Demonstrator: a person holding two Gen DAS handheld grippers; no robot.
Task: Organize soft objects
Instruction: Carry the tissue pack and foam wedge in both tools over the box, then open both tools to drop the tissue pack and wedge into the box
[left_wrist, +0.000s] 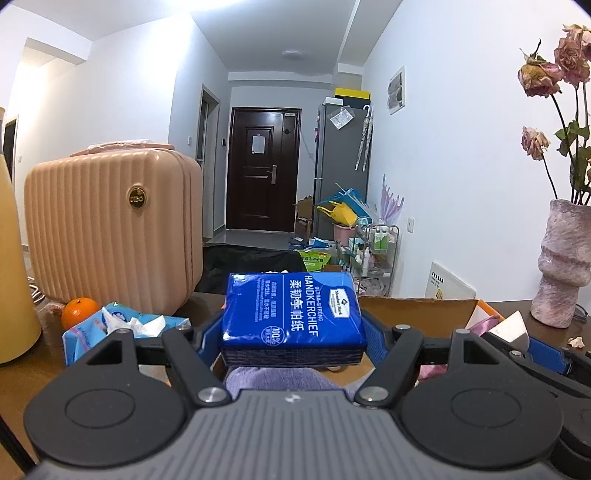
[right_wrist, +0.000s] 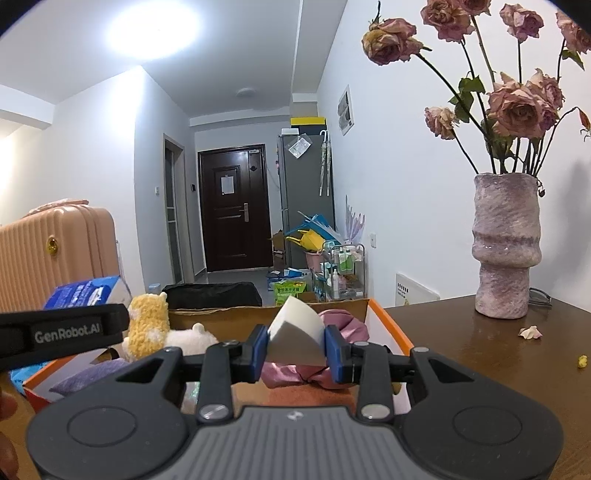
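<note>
Both loads over the cardboard box (right_wrist: 384, 321): left gripper (left_wrist: 291, 332) clamps blue handkerchief pack (left_wrist: 295, 310), right gripper (right_wrist: 295, 350) clamps white sponge (right_wrist: 295, 332). Plush toys, pink cloth already inside; open tissue pack (left_wrist: 110, 328) waits left on bench.

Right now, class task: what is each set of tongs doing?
Left tongs: closed on the blue handkerchief pack.
Right tongs: closed on the white sponge wedge.
</note>
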